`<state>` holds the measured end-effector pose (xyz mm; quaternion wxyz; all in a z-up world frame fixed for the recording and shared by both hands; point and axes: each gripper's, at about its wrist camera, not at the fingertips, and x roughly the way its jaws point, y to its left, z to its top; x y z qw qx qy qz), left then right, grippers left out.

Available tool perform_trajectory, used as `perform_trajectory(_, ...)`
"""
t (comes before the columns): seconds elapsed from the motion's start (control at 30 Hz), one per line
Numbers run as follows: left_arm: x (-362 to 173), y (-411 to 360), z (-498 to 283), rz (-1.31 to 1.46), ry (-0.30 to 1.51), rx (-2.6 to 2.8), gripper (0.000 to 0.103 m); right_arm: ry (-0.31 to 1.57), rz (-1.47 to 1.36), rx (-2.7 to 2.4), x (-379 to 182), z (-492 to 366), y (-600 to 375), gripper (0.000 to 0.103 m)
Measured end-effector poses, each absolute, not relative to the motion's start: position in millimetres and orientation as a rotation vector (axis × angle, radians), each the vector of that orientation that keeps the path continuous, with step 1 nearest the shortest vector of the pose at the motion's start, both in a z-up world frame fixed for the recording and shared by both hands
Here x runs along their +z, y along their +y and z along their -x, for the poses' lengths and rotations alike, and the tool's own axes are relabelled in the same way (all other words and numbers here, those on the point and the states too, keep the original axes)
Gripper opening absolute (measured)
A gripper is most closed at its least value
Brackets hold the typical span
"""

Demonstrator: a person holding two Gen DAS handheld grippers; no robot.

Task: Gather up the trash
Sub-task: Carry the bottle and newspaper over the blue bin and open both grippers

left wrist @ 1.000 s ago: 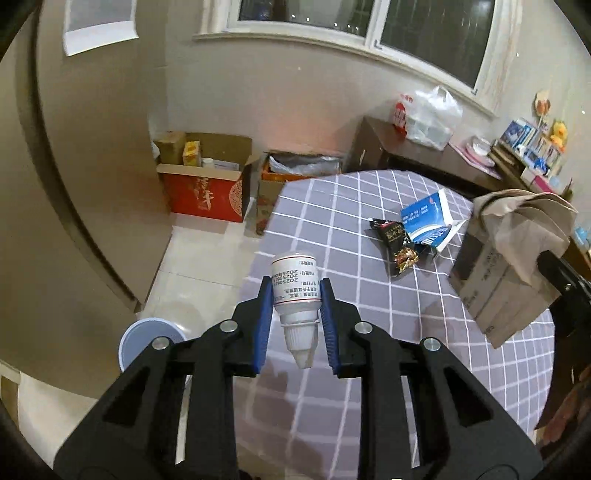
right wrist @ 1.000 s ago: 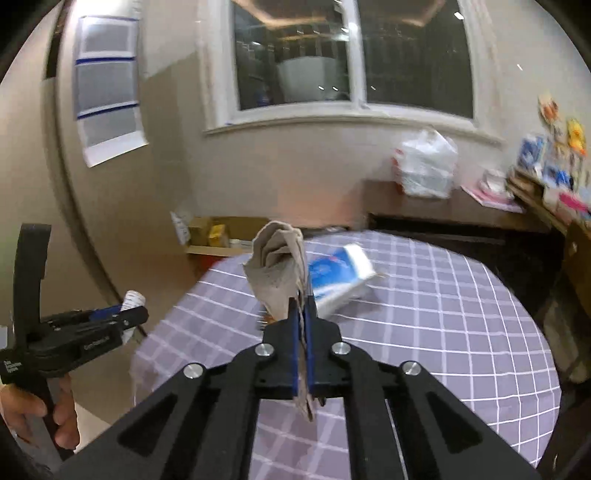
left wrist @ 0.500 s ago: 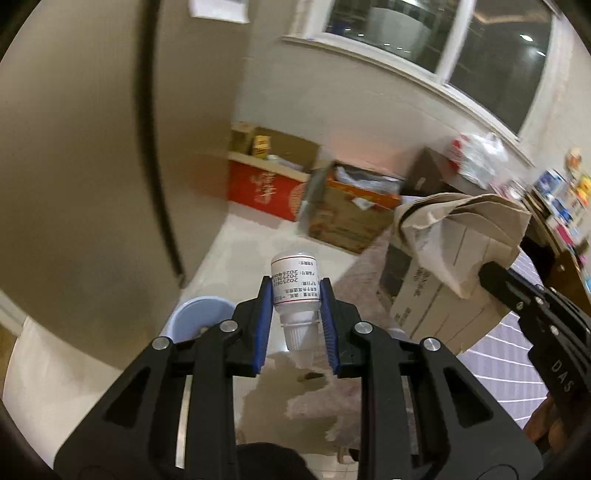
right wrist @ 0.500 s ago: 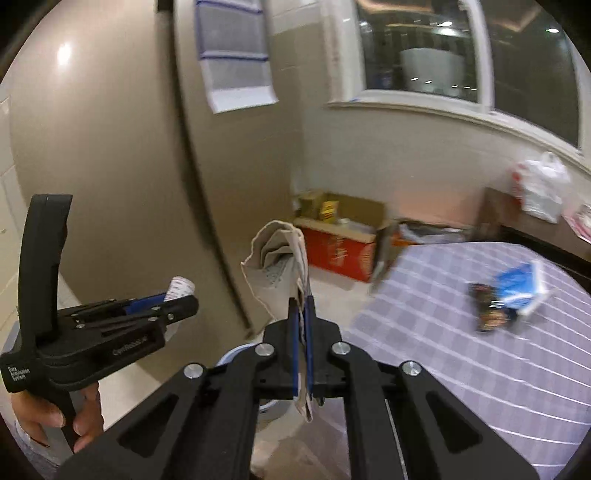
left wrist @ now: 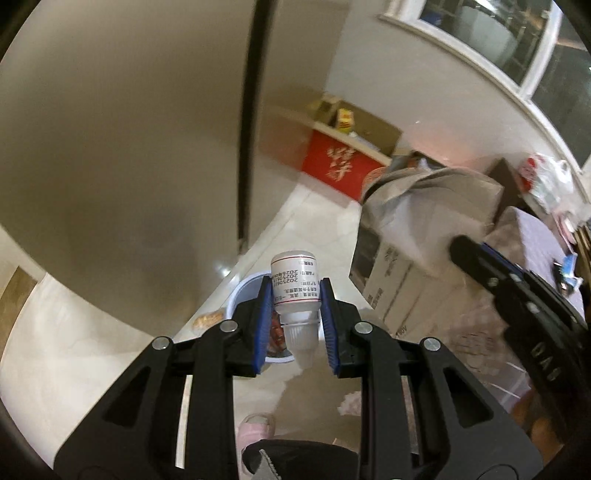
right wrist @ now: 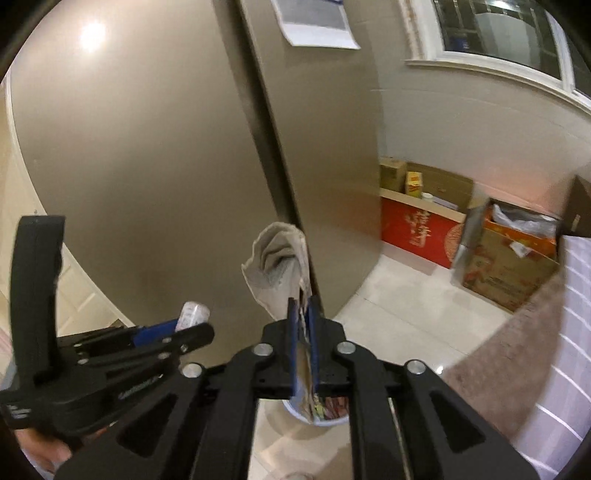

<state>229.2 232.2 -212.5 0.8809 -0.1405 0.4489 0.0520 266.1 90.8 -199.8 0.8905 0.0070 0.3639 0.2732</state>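
Pale tiled floor (right wrist: 399,295). Standing on it: light blue bin (left wrist: 245,291) near the wall, red carton (right wrist: 417,230), and an orange-printed carton (right wrist: 506,273) beside it.

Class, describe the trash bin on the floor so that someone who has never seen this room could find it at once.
Start at the tall grey-brown cabinet with the dark vertical gap. At its foot, on the pale tiled floor, stands a small round bin. Its light blue rim and the colourful wrappers inside set it apart from the cardboard boxes by the wall.

I see a tall grey-brown cabinet (right wrist: 166,155) on a pale tiled floor (right wrist: 399,295). A red box (right wrist: 417,229) and open cartons sit under the dark window (right wrist: 495,26).
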Motion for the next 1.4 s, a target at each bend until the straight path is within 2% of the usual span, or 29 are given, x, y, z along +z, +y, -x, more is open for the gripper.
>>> perform_trajectory(0.03, -219, 237, -232, 0.295, 0.947, 0.116, 0.025, 0.757, -0.009, 0.566, -207, -270, 96, 0.04)
perform_trajectory(0.23, -241, 243, -243, 0.291, 0.991, 0.126, 0.025, 0.816, -0.023, 0.54, -238, -274, 100, 0.053)
perform_trajectory(0.6, -255, 227, -260, 0.274, 1.023, 0.089, 0.025, 0.864, -0.01, 0.504, -254, -270, 87, 0.055)
perform_trajectory(0.97, -255, 222, -280, 0.274, 1.033, 0.081, 0.027, 0.848, -0.017, 0.476, -251, -271, 68, 0.063)
perform_trajectory(1.0, -256, 222, -283, 0.279, 1.045, 0.102, 0.037, 0.846, -0.021, 0.473, -249, -271, 65, 0.063)
perform_trajectory(1.03, -257, 224, -287, 0.282, 1.068, 0.153, 0.07, 0.845, -0.024, 0.47, -248, -271, 63, 0.064)
perform_trajectory(1.07, -257, 225, -285, 0.286, 1.06, 0.174, 0.081, 0.843, -0.025, 0.467, -247, -271, 61, 0.064)
perform_trajectory(1.1, -254, 226, -283, 0.288, 1.034, 0.18, 0.084, 0.842, -0.025, 0.462, -245, -271, 58, 0.064)
perform_trajectory(1.4, -238, 212, -268, 0.25, 1.021, 0.165, 0.084, 0.839, -0.052, 0.443, -236, -265, 41, 0.064)
